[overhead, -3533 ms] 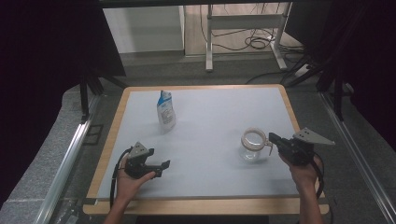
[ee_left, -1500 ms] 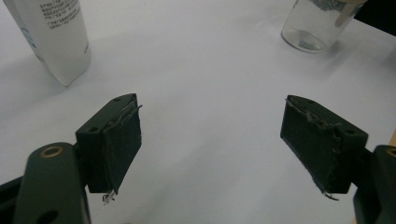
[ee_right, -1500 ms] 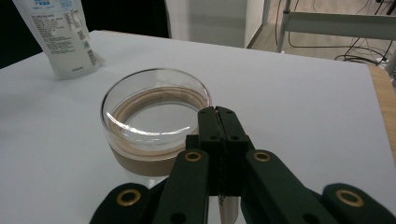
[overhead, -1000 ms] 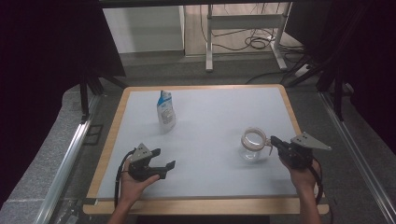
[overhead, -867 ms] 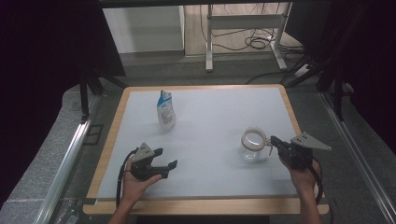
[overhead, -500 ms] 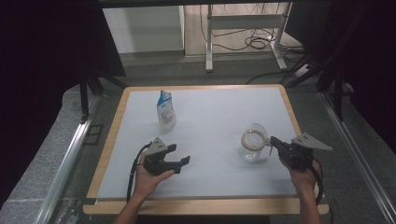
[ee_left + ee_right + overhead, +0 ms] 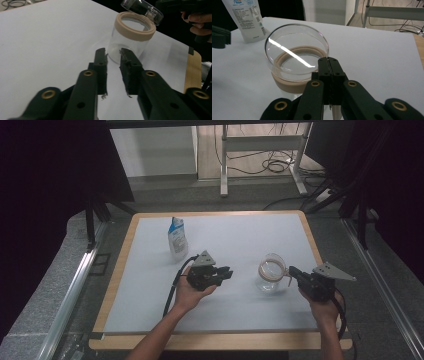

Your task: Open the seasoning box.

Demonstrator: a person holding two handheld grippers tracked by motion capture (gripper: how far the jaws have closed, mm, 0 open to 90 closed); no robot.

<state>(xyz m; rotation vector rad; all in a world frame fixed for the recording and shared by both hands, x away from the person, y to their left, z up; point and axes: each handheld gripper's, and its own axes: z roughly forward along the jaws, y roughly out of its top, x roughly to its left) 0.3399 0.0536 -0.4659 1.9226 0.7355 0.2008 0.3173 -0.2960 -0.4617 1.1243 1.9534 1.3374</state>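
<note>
- Right of centre in the high view, the clear glass jar with a beige rim [image 7: 270, 275] stood, its hinged clear lid [image 7: 295, 51] already lifted.
- Right gripper [image 7: 294, 272] was clenched on the lid's edge.
- Left gripper [image 7: 226, 272], jaws just narrowing on nothing, had not reached the jar; the white pouch with blue print [image 7: 177, 238] waited untouched.

This looks like a lab or test room. A white table [image 7: 150, 285] with a wood edge stands inside a metal frame [image 7: 75, 285]. Black curtains [image 7: 45, 180] hang left and right of the tongs. Past the table, cables [image 7: 272, 166] lie on the floor under a desk frame [image 7: 260, 142].
</note>
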